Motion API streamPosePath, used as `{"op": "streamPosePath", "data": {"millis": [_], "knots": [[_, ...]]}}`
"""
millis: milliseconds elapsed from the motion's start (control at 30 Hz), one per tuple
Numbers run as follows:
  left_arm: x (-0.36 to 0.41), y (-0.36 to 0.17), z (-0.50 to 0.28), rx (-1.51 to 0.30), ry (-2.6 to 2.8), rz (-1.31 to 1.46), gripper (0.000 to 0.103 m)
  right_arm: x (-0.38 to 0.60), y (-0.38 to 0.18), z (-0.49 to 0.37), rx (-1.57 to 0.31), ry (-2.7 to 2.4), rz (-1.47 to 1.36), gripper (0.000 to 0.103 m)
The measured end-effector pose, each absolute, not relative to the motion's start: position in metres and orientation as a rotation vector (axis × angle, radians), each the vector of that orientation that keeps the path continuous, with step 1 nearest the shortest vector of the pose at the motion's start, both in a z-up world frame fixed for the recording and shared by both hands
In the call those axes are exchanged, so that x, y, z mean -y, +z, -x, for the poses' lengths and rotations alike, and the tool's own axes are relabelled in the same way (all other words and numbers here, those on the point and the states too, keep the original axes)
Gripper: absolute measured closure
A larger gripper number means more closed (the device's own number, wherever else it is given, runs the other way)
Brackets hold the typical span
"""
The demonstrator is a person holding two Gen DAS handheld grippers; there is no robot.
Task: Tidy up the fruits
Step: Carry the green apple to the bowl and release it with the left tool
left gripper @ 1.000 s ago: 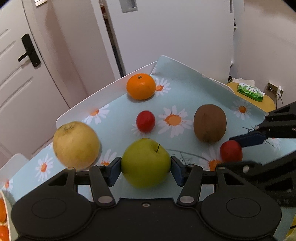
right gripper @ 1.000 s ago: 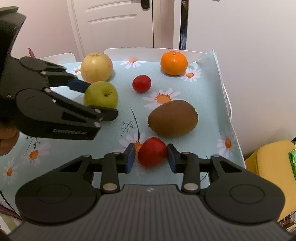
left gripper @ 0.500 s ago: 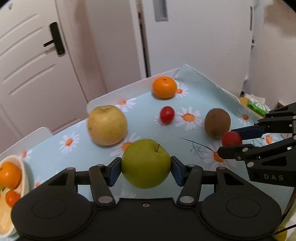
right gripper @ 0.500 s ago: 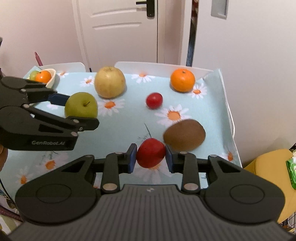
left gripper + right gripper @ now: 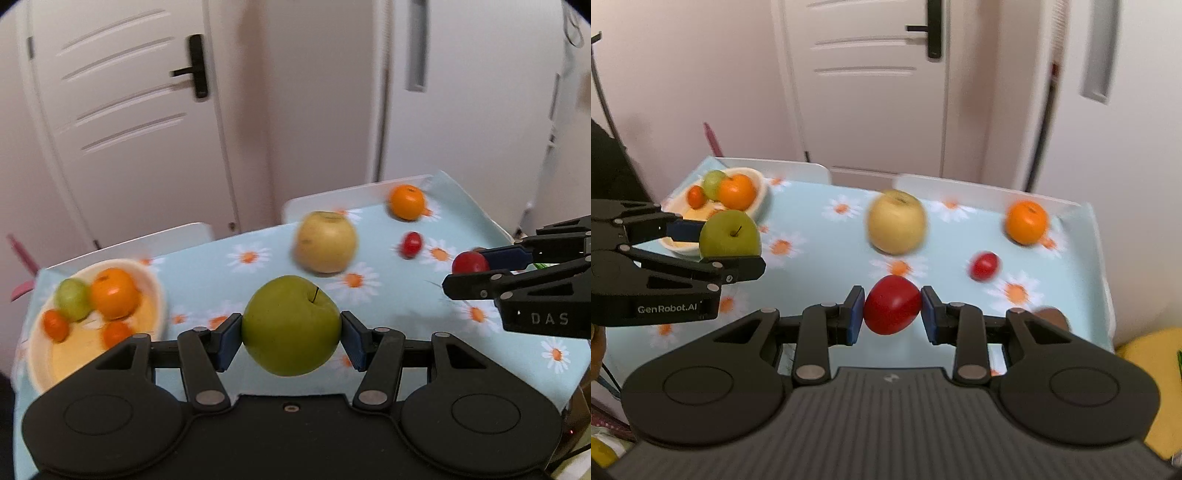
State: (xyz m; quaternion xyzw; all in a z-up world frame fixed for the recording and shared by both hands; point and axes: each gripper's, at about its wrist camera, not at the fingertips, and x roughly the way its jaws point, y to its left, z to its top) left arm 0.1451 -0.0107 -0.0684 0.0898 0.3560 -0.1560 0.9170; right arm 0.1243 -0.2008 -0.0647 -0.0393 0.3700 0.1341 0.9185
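My left gripper [image 5: 291, 338] is shut on a green apple [image 5: 291, 325] and holds it above the table; the apple also shows in the right wrist view [image 5: 729, 234]. My right gripper [image 5: 892, 314] is shut on a small red fruit [image 5: 892, 304], seen from the left wrist at the right [image 5: 470, 263]. A cream bowl [image 5: 40, 365] at the table's left holds oranges and a green fruit. A yellow apple [image 5: 897, 226], an orange [image 5: 1026, 221], a second red fruit [image 5: 985, 266] and a kiwi [image 5: 1052, 316] lie on the daisy cloth.
The table [image 5: 820, 236] has a light blue daisy cloth and white raised edges. White doors [image 5: 122, 110] stand behind it. A yellow stool [image 5: 1156, 380] is at the right, off the table's edge.
Both grippers have lifted with their fruit and swung left toward the bowl, which has come more fully into view. The fruits on the cloth lie where they were.
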Motion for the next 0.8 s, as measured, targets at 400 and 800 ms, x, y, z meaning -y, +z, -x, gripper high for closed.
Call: {"op": "streamPosePath", "data": {"millis": [400,800], "knots": [[-0.097,-0.045,-0.151,-0.710,-0.149,-0.144,0.042,0.096,-0.049,-0.158,-0.738,0.415,0.074,0.055],[-0.179,-0.066,-0.177,-0.746,-0.097,-0.141,0.042,0.003,-0.069,-0.188,-0.772,0.474,0.091,0.055]]}}
